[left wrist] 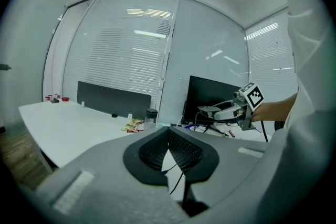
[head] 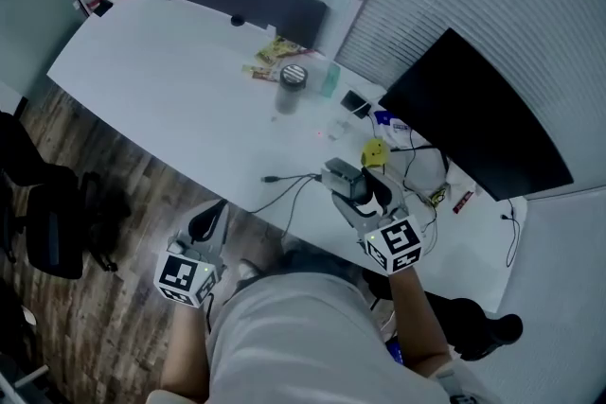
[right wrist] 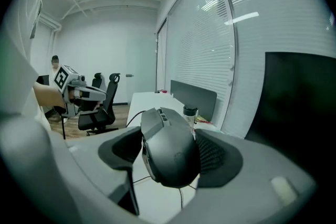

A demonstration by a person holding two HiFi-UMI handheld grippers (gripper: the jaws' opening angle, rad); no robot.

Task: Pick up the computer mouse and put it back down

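Mouse [right wrist: 168, 147] gripped between right tongs [right wrist: 170, 153], above desk [head: 170, 80]

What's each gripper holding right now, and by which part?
Right gripper grips the computer mouse by its two sides, one pad on each. Left gripper holds nothing, jaws together.

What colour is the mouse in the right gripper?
The mouse is dark grey, nearly black, and shows best in the right gripper view.
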